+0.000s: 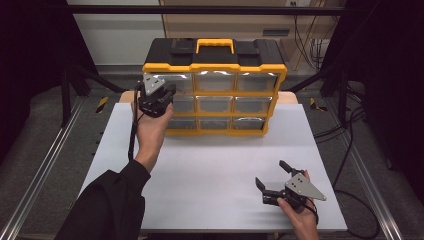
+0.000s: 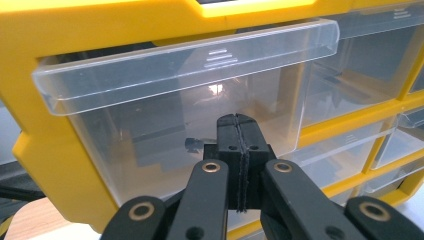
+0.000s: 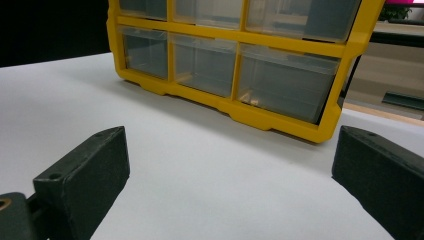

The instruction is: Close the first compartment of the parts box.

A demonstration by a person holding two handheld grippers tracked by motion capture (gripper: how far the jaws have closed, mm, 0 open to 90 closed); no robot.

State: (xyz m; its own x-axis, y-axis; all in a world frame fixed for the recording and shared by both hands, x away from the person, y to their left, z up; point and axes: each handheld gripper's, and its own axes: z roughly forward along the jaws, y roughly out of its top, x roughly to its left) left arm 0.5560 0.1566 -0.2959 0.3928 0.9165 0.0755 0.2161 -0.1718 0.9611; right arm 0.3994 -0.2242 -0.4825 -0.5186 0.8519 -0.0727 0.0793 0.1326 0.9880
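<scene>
Left claw [image 2: 239, 150], closed, touches the top-left drawer [image 2: 190, 125] front.

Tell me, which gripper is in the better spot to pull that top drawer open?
Left. The left gripper, jaws shut, sits right at the clear drawer, under its lip. The right gripper rests open, far back on the table.
</scene>
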